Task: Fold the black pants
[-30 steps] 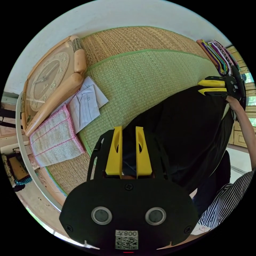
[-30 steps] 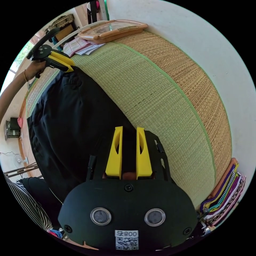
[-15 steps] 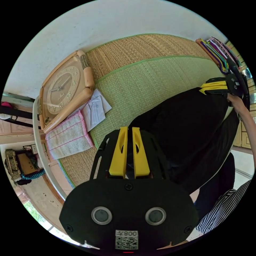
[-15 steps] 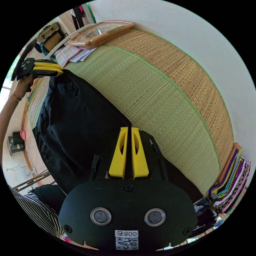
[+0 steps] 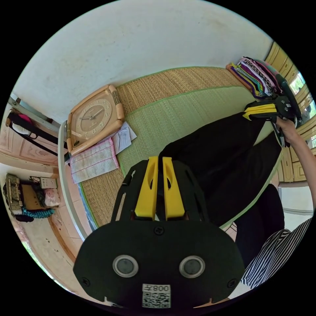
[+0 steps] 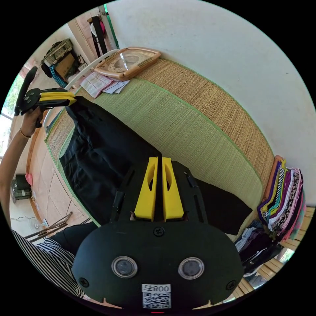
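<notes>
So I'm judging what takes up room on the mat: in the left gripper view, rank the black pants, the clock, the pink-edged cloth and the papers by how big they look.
1. black pants, by far the largest
2. clock
3. pink-edged cloth, somewhat smaller than the clock
4. papers, smallest, though partly tucked under the clock and cloth

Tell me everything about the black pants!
The black pants look like soft, plain dark cloth with a few creases. They lie spread along the green woven mat, one end trailing to its edge. The left gripper and the right gripper each pinch an edge and lift it up off the mat.
</notes>
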`<action>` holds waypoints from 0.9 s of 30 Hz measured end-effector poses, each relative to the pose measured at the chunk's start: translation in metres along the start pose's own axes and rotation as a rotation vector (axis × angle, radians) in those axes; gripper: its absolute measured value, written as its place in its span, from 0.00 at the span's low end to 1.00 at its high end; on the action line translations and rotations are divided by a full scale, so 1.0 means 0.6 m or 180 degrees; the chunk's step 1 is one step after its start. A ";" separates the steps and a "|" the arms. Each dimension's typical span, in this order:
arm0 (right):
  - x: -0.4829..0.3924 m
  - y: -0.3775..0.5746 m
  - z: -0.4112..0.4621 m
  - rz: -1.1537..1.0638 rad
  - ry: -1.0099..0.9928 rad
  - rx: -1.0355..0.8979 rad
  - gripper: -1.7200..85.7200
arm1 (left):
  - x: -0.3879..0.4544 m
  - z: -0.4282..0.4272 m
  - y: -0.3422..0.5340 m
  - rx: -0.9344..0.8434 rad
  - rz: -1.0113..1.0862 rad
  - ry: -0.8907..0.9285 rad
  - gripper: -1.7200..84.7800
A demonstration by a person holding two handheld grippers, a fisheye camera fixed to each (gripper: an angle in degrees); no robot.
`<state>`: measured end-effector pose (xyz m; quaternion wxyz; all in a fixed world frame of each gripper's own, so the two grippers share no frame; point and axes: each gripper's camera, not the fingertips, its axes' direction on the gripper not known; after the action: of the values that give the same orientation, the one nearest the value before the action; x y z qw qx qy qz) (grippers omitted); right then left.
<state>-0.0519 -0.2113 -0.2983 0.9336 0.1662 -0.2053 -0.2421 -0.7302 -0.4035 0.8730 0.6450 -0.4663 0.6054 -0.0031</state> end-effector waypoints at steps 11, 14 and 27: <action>-0.127 0.176 -0.055 0.0023 -0.0057 0.0095 0.04 | 0.072 -0.036 0.186 0.0115 -0.0065 0.0175 0.03; -0.163 0.227 -0.053 0.0000 -0.0114 0.0100 0.04 | 0.090 -0.023 0.233 0.0046 -0.0065 0.0197 0.03; -0.306 0.387 0.031 -0.0147 -0.0291 -0.0080 0.04 | 0.122 0.077 0.394 -0.0273 -0.0189 0.0255 0.03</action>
<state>-0.1180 0.0723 -0.2427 0.9194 0.1479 -0.2409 -0.2735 -0.8069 -0.2837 0.6651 0.5992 -0.5109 0.6162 -0.0150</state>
